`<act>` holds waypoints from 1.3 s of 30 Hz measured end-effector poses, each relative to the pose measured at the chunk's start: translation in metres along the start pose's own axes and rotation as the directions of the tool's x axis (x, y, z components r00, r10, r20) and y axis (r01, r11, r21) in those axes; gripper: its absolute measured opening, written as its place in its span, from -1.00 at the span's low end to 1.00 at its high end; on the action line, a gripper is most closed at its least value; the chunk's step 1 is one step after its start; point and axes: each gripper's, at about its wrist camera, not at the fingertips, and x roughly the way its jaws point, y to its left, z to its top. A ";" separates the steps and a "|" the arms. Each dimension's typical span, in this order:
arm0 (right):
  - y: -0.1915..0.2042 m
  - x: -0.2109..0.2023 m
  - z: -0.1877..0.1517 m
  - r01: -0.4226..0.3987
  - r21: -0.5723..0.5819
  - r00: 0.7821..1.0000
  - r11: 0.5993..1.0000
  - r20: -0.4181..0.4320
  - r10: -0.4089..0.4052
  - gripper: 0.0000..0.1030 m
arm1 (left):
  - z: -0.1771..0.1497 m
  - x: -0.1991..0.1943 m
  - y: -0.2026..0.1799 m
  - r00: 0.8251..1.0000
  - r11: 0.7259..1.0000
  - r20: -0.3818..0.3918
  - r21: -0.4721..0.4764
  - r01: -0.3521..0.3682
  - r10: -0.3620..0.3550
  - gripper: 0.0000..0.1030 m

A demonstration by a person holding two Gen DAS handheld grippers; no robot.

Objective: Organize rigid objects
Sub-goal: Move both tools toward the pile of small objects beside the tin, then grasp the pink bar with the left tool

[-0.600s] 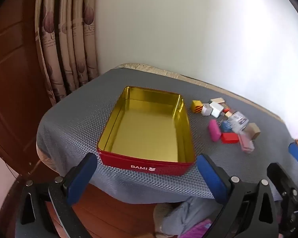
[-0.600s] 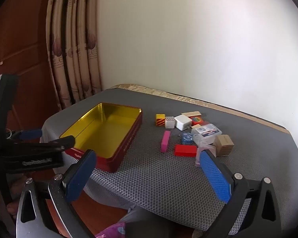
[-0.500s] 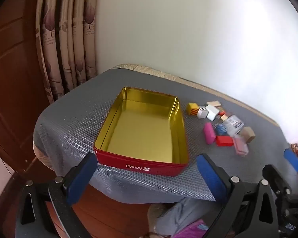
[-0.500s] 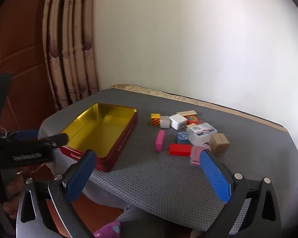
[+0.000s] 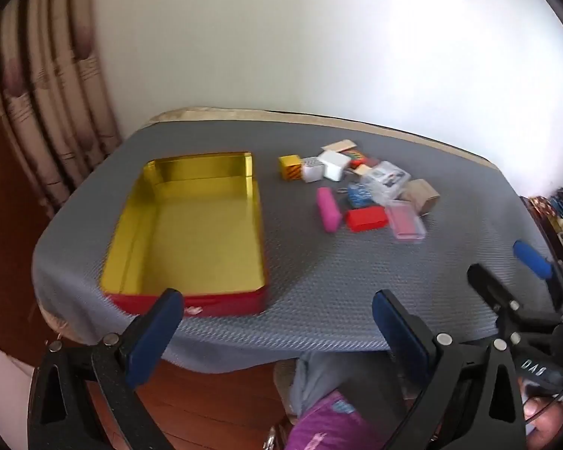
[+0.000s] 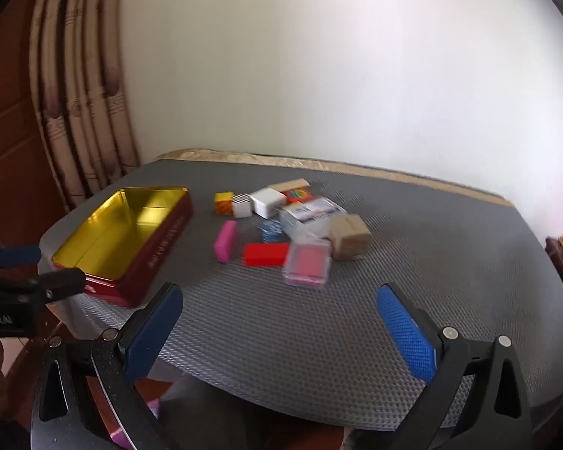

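A grey mat-covered table (image 6: pixel 356 318) holds an open red tin (image 6: pixel 131 232) with a gold inside. To the right of the tin, well apart from it, sits a cluster of small blocks: a tan box (image 6: pixel 349 236), a red block (image 6: pixel 265 254), a pink block (image 6: pixel 226 240). Both grippers hover at the table's near edge, short of the tin: left gripper (image 5: pixel 277 332) and right gripper (image 6: pixel 281 326), each spread wide and holding nothing.

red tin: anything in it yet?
Empty. The red rectangular tin shows only its bare gold floor; the small blocks all lie outside on the grey mat.
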 end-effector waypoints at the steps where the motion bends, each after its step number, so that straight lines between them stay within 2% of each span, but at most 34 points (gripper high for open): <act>1: -0.006 0.001 -0.001 0.007 0.011 1.000 1.000 -0.003 -0.007 1.00 | 0.006 0.005 -0.006 1.000 1.000 -0.013 0.018 0.010 -0.010 1.00; 5: -0.024 0.007 -0.005 0.021 0.045 1.000 0.999 -0.022 -0.020 1.00 | 0.028 0.029 -0.027 0.990 0.994 -0.087 0.031 0.109 -0.106 1.00; 8: -0.037 0.014 -0.010 0.023 0.078 0.999 0.997 -0.041 -0.020 1.00 | 0.048 0.052 -0.040 0.981 0.990 -0.138 0.035 0.140 -0.134 1.00; 11: -0.049 0.021 -0.014 0.026 0.114 0.998 0.993 -0.063 -0.019 1.00 | 0.064 0.073 -0.050 0.982 0.990 -0.151 0.062 0.127 -0.116 1.00; 14: -0.055 0.026 -0.017 0.031 0.135 0.997 0.990 -0.071 -0.022 1.00 | 0.076 0.098 -0.057 0.971 0.986 -0.198 0.069 0.151 -0.135 1.00; 26: -0.079 0.061 -0.031 0.040 0.189 0.988 0.981 -0.152 -0.011 1.00 | 0.094 0.173 -0.053 0.952 0.989 -0.290 0.071 0.127 -0.102 0.99; 28: -0.085 0.064 -0.032 0.038 0.195 0.988 0.980 -0.153 -0.008 1.00 | 0.096 0.181 -0.052 0.955 0.991 -0.284 0.077 0.112 -0.086 0.90; 30: -0.088 0.067 -0.032 0.039 0.198 0.988 0.979 -0.156 -0.008 1.00 | 0.096 0.190 -0.051 0.947 0.990 -0.308 0.075 0.119 -0.090 0.68; 33: -0.092 0.071 -0.033 0.039 0.204 0.986 0.978 -0.165 -0.005 1.00 | 0.095 0.204 -0.052 0.937 0.991 -0.340 0.072 0.112 -0.081 0.66; 39: -0.098 0.080 -0.036 0.041 0.221 0.981 0.974 -0.194 0.003 1.00 | 0.095 0.219 -0.048 0.937 0.993 -0.340 0.057 0.101 -0.075 0.63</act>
